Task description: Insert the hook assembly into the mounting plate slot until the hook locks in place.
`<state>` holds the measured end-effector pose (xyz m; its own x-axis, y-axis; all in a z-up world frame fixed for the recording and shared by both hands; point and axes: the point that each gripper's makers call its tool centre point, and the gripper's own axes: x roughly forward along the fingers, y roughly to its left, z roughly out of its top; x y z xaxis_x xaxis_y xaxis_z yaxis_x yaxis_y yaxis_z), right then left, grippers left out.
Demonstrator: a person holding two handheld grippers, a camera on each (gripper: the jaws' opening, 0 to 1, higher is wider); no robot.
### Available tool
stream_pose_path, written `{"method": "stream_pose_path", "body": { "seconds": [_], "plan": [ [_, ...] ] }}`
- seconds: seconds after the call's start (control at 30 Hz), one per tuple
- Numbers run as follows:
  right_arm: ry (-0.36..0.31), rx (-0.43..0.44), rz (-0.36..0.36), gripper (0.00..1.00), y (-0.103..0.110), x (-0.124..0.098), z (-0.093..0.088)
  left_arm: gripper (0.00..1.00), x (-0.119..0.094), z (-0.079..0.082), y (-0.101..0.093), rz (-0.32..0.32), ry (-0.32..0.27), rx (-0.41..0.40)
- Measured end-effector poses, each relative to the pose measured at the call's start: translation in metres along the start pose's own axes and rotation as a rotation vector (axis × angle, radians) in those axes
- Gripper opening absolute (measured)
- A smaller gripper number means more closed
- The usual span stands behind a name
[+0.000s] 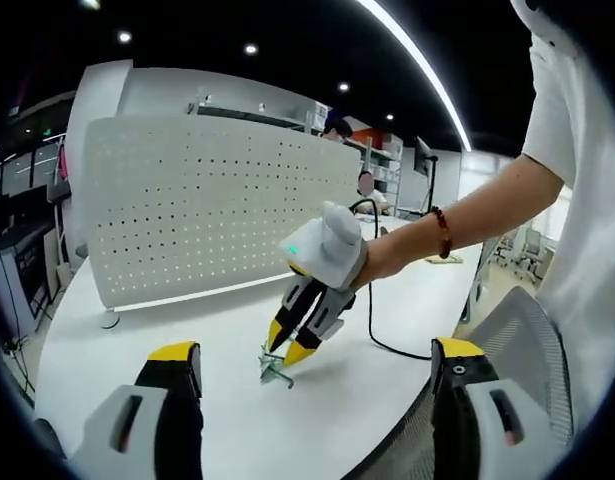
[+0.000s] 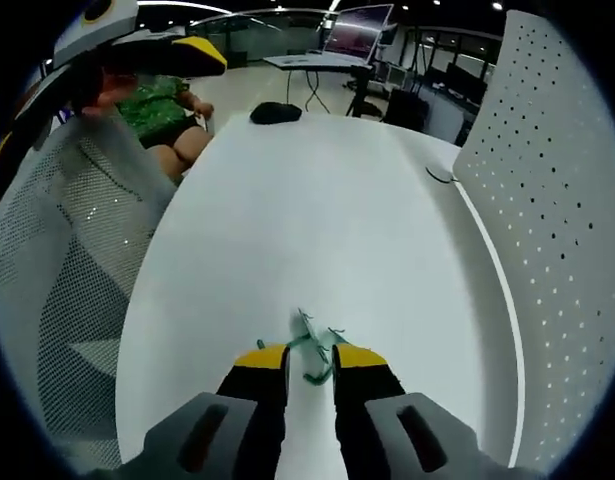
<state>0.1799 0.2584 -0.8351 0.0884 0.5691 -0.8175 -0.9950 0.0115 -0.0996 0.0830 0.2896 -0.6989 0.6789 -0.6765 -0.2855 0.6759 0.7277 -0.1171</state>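
My right gripper pinches the little green hook on the table. My left gripper is spread wide. A loose pinch could let the hook slip away.

The small green-and-metal hook assembly lies on the white tabletop, lower centre, before the upright white perforated mounting plate.

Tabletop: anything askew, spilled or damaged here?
Nothing stands out. The green wire hook lies on the white table between the right gripper jaws; the perforated panel stands upright, intact.
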Motion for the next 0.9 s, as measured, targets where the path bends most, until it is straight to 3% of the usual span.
{"method": "stream_pose_path", "body": {
  "seconds": [0.9],
  "plan": [
    [0.059,-0.056,0.036,0.10,0.003,0.018,-0.009,0.96,-0.002,-0.002,0.003,0.013,0.006,-0.004]
  ]
}}
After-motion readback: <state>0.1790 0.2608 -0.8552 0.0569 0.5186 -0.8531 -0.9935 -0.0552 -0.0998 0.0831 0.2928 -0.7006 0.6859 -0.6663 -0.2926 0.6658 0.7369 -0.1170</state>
